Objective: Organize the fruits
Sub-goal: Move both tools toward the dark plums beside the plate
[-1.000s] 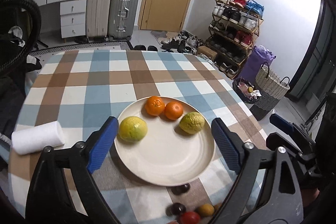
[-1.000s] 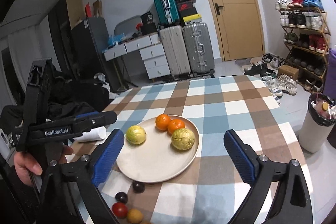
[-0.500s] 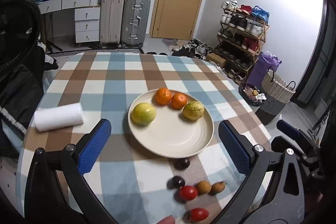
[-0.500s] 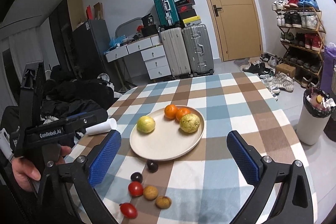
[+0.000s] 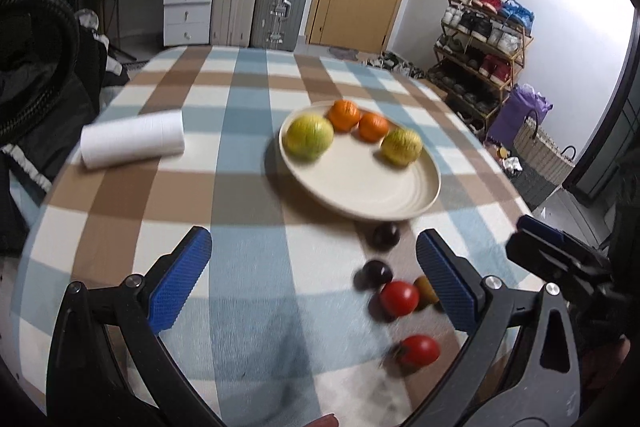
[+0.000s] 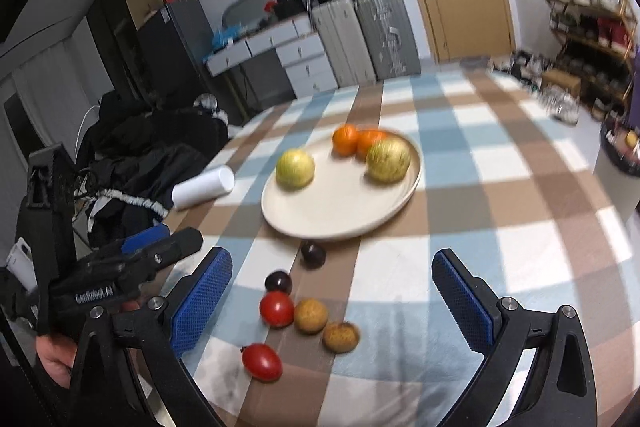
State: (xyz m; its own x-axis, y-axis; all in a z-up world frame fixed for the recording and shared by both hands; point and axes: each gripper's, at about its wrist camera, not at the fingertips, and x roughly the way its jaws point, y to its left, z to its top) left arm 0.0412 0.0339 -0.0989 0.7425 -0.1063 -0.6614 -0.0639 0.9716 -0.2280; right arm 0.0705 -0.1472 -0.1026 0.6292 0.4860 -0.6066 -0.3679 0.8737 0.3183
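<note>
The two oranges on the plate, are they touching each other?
Touching. In the left wrist view the two oranges sit pressed side by side at the plate's far rim with no gap between them; the right wrist view agrees.

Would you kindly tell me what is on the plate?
On the plate: two yellow-green fruits and two oranges, the second orange partly covered.

One marking can be read. In the right wrist view, white letters on the black body of the left gripper (image 6: 160, 247), at the frame's lower left just above the person's hand (image 6: 56, 363), spell "GenRobot.AI", softened by blur. The boxes stacked on the suitcases (image 6: 360, 43) carry marks too smeared to read.
</note>
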